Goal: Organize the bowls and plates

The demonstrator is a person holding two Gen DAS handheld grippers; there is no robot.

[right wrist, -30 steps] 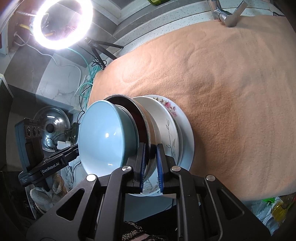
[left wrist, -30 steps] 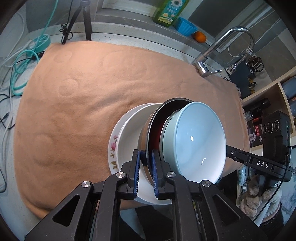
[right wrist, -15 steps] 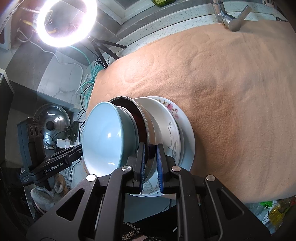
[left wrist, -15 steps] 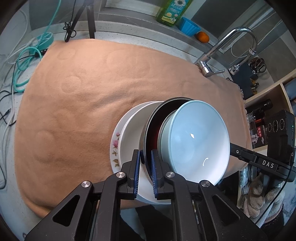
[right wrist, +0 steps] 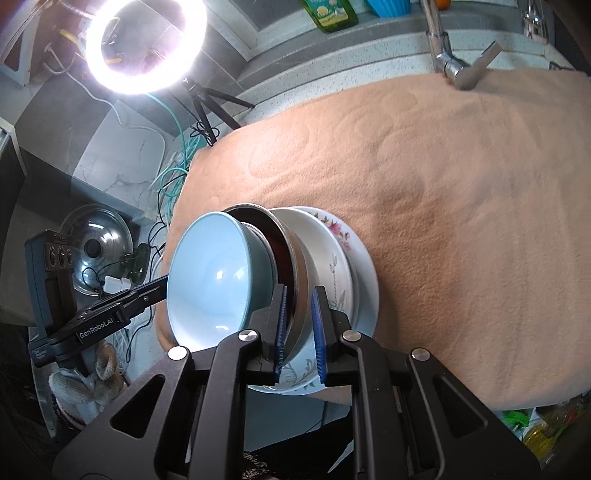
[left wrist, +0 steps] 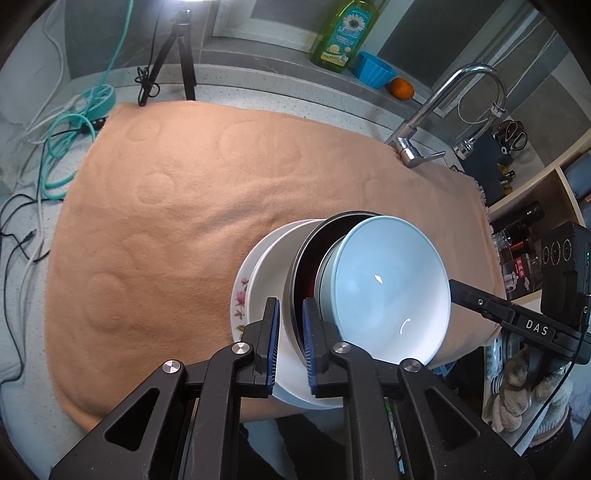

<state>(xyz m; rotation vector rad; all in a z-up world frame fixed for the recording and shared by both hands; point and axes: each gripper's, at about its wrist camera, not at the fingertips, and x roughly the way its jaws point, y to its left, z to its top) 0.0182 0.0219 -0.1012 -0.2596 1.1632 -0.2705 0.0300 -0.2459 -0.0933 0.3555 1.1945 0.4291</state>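
A light blue bowl (left wrist: 391, 288) (right wrist: 210, 280) is nested in a steel bowl (left wrist: 306, 258) (right wrist: 295, 258) with a dark red inside. Under them lie a white deep plate (left wrist: 266, 280) (right wrist: 325, 251) and a flowered plate (left wrist: 239, 295) (right wrist: 340, 229), at the front edge of the peach cloth (left wrist: 184, 184) (right wrist: 461, 203). My left gripper (left wrist: 290, 314) pinches the steel bowl's rim; its jaws are just starting to open, with the rim still between the pads. My right gripper (right wrist: 299, 299) is shut on the opposite side of the same rim.
A tap (left wrist: 443, 92) (right wrist: 458, 70) stands at the cloth's far edge. Behind it are a soap bottle (left wrist: 343, 33), a blue cup (left wrist: 373, 68) and an orange (left wrist: 402, 88). A tripod (left wrist: 173, 55), ring light (right wrist: 144, 40) and cables (left wrist: 66, 140) crowd one end, shelves (left wrist: 535, 206) the other.
Both views have tipped up slightly, so more of the back ledge shows. The bowls and plates sit the same way between the jaws.
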